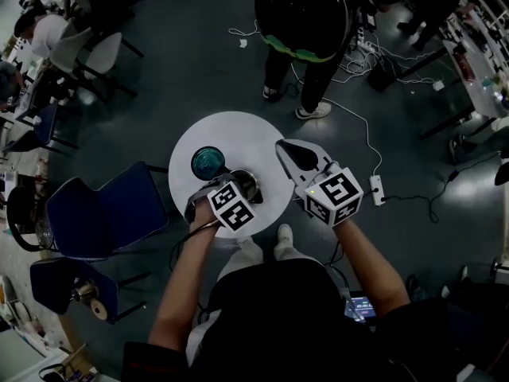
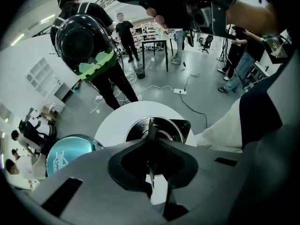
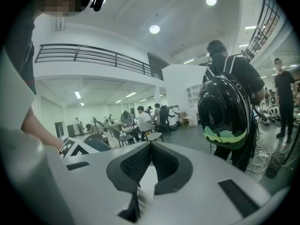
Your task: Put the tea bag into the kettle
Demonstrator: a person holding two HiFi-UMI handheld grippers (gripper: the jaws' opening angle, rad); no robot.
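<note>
head view, left tongs pressed together over kettle, right tongs closed above white table

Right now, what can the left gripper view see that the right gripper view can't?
Only the left gripper view shows the kettle on the round white table, with a teal round thing beside it. Only the right gripper view shows a balcony railing high up across the room. Both show a standing person's shiny black backpack, and the left gripper and right gripper each have their jaws together.
</note>
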